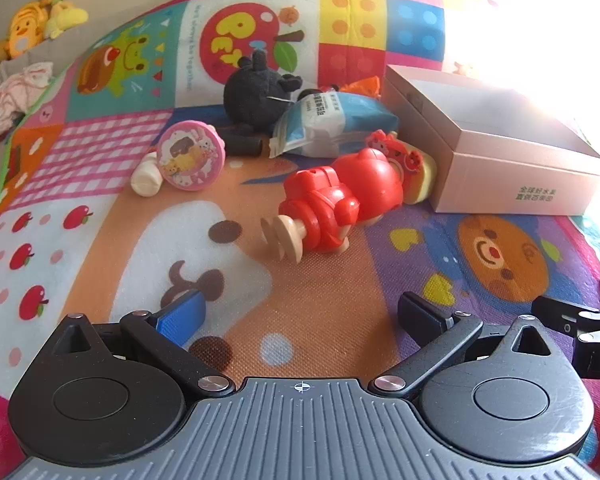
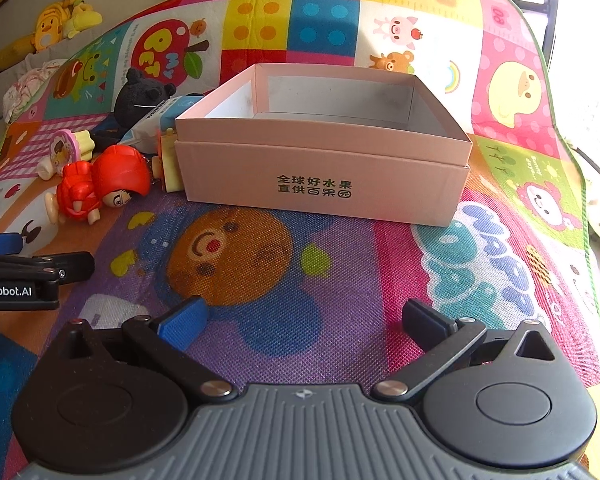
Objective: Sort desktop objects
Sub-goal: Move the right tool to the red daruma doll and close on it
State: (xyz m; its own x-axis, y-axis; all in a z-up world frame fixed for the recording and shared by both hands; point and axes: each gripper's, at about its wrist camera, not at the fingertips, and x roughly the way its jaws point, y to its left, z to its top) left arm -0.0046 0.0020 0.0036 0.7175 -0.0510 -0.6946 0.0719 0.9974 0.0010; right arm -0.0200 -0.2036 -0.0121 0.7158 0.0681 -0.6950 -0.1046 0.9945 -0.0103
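Note:
A red toy figure (image 1: pixel 336 204) lies on its side on the colourful play mat, just ahead of my left gripper (image 1: pixel 300 316), which is open with nothing between its fingers. Behind it lie a pink round toy (image 1: pixel 190 155), a black plush (image 1: pixel 256 94), a blue-and-white packet (image 1: pixel 328 124) and a small red-and-cream toy (image 1: pixel 408 164) against the pink box (image 1: pixel 500 168). In the right wrist view the open pink box (image 2: pixel 324 176) stands empty ahead of my right gripper (image 2: pixel 304 316), also open and empty. The red figure (image 2: pixel 100 188) lies left of the box.
The play mat (image 2: pixel 260 264) covers the whole surface. Yellow plush toys (image 1: pixel 32 24) and crumpled cloth (image 1: pixel 16 96) sit beyond its far left edge. The other gripper's black body (image 2: pixel 24 276) shows at the left edge of the right wrist view.

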